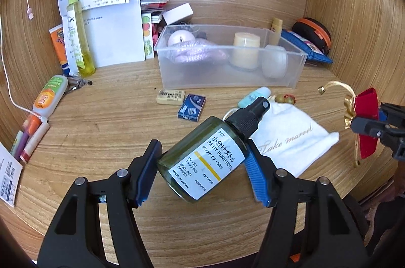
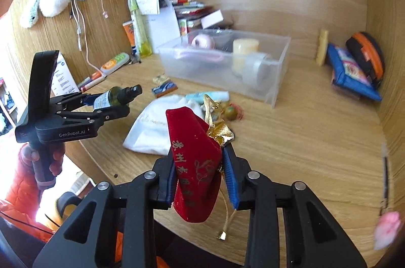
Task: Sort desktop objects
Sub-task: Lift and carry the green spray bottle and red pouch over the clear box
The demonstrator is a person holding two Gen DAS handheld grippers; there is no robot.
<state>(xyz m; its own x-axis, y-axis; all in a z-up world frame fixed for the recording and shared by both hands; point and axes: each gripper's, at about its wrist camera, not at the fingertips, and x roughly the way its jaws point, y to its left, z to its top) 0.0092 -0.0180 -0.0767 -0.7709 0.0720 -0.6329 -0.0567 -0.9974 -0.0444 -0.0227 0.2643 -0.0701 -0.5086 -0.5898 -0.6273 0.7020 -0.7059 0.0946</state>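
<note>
**A:** What has your left gripper (image 1: 202, 161) got?

**B:** You have it clenched on the green pump bottle (image 1: 205, 161), one blue pad on each side of the body. The bottle is lifted off the wooden desk (image 1: 106, 121) and tilted, with its black spray cap (image 1: 249, 117) pointing far and to the right. Its white label faces the camera.

**A:** And your right gripper (image 2: 202, 179)?

**B:** It is grasping the red velvet pouch (image 2: 196, 166), squeezed between the pads and held above the near edge of the desk. The pouch's gold ribbon (image 2: 219, 134) bunches at the right pad, and a thin cord hangs down from it with a small gold bell (image 2: 222, 235) at the end.

**A:** What lies beneath them?

**B:** A white drawstring bag (image 1: 291, 136) rests flat on the desk in the middle, just past both of your grippers. Farther off stands the clear plastic bin (image 1: 227, 75), with a cream candle (image 1: 245, 50) inside it. Near its front wall lie an eraser (image 1: 170, 97) and a small blue box (image 1: 191, 106), side by side. A tall yellow spray bottle (image 1: 78, 35) stands upright at the far left.
</note>
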